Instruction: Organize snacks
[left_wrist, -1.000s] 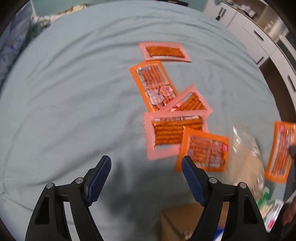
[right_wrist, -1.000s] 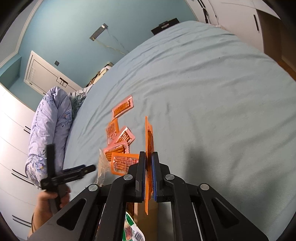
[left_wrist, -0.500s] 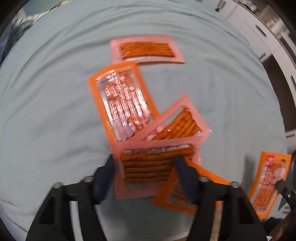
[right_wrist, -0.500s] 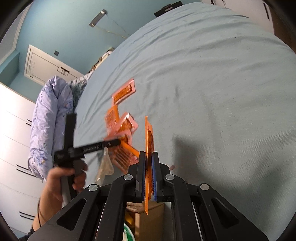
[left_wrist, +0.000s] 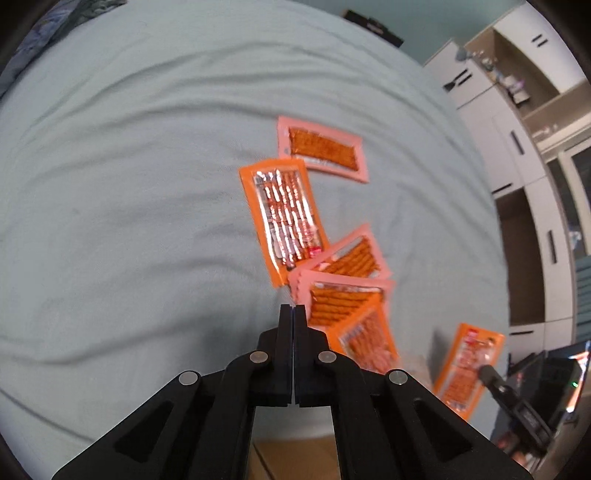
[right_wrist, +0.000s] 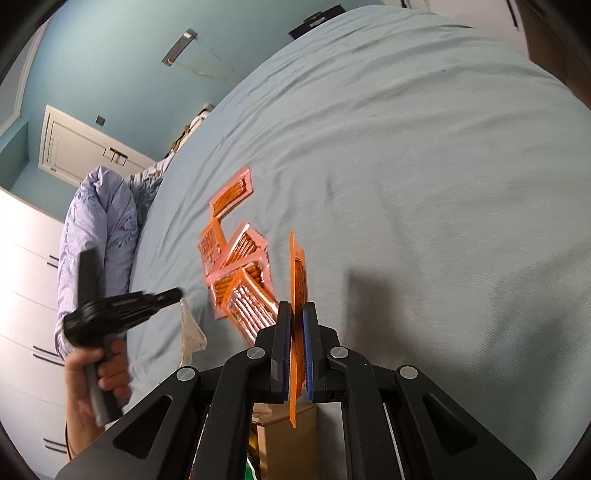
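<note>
Left gripper (left_wrist: 294, 308) points steeply down over the bed (left_wrist: 129, 184); its jaws have just been closing and now meet with nothing between them. In the right wrist view a bare hand (right_wrist: 98, 363) holds it by a black handle, fingers wrapped round the grip.

Right gripper (right_wrist: 296, 314) points down at a shallower slope, clamped on an orange snack packet (right_wrist: 297, 273) held edge-on and upright, clear of the bed.

Five further flat, glossy rectangular packets lie on the pale blue, softly creased bedsheet: a pink packet (left_wrist: 323, 147) farthest off, alone; an orange packet (left_wrist: 284, 218) with a shiny clear window; then a pink pair (left_wrist: 347, 277) and a blurred orange packet (left_wrist: 365, 339), overlapping, just beyond the left gripper's tips (stick-shaped contents show through the windows). A brown cardboard box (right_wrist: 286, 439) sits below the right gripper.
</note>
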